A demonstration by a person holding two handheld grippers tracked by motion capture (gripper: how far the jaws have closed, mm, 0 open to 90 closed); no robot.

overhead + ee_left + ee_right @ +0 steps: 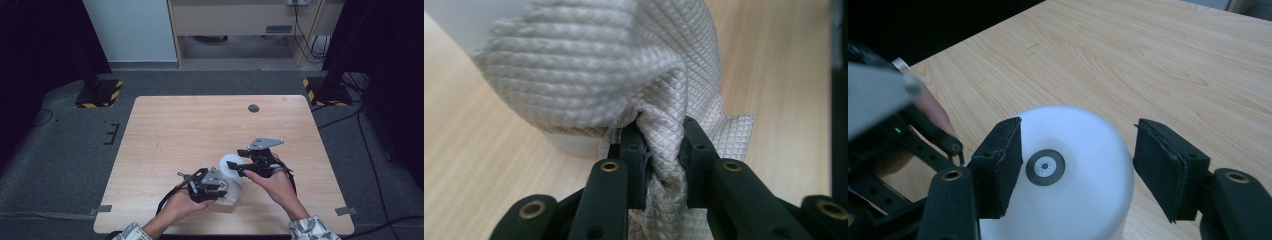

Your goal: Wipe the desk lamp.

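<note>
High view: a pale wood-grain desk (200, 125) with a small dark round disc (253, 108) near its far edge carries a white, smooth-sided cylinder (231, 163) near the front edge, with a white cloth (231, 194) bunched at its base. The left gripper (220, 189), black with a grey three-cornered plate, is at the cloth; the right gripper (235, 167) reaches to the cylinder's top from the right. Left gripper view: the cloth (624, 65) is grey-white with a fine diamond-quilted weave, draped in soft folds over the rounded white cylinder (574, 144); the left gripper (663, 155) is clenched on a gathered pleat of it, the black jaws pinching the fabric between them. Right gripper view: the cylinder (1073, 170) shows a smooth matte white top with a small dark ring at its centre; the right gripper (1078, 167) is released, its flat, black padded jaws standing wide to either side of the top, apart from it, with wood grain beyond.
</note>
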